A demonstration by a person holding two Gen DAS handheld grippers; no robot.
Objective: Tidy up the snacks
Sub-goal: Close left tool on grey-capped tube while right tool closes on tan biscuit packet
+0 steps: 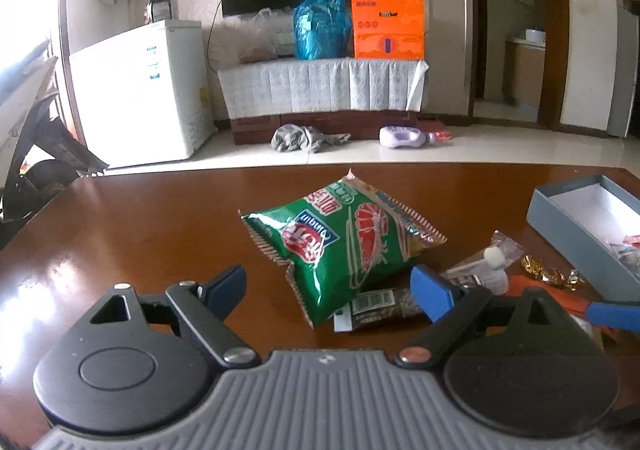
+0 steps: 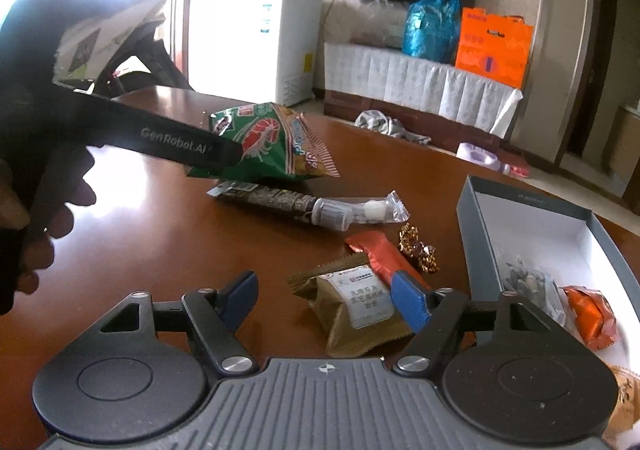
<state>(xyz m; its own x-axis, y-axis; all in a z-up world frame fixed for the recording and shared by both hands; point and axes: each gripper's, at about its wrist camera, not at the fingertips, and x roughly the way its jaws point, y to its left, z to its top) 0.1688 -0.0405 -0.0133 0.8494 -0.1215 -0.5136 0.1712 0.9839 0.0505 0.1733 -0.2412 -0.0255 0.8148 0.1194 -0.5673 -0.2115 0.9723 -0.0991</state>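
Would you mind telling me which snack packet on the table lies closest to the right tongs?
The brown packet with the white label, just ahead of the right tongs. The green shrimp-chip bag and the long dark packet lie farther up the table.

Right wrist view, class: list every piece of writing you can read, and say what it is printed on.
"GenRobot.AI": on the black arm of the left gripper.
Green snack bag: printed brand lettering, too distorted to read.
Brown snack packet: white label with several lines of print, too small to read.
Orange carton: dark print, blurred.
White freezer: stickers, unreadable.
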